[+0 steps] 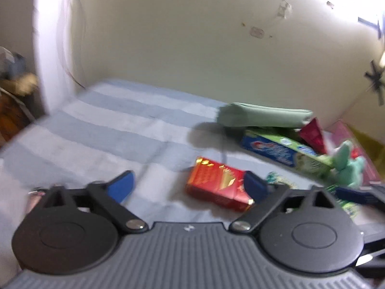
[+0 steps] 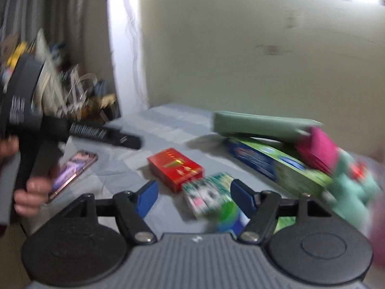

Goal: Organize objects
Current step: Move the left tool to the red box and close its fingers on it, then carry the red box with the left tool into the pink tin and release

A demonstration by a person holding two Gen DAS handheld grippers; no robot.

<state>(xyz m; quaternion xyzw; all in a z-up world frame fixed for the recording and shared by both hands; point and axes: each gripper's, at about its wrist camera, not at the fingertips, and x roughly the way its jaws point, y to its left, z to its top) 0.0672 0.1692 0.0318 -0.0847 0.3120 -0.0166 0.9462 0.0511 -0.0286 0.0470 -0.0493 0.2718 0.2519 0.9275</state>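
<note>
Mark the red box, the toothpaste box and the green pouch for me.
red box (image 2: 175,168): right wrist view, on its top face.
toothpaste box (image 1: 279,149): left wrist view, on its blue printed side.
green pouch (image 2: 259,123): right wrist view, mid-body, lying atop the toothpaste box.

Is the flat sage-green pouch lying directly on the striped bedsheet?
No, the flat sage-green pouch rests on top of the long blue-and-green toothpaste box, raised off the striped bedsheet.

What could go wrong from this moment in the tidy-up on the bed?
1. The green pouch rests tilted on the toothpaste box; a nudge might slide it off.
2. Both views are blurred, so either open gripper may misjudge a grasp.
3. The phone lies near the bed's edge and could be knocked off.
</note>
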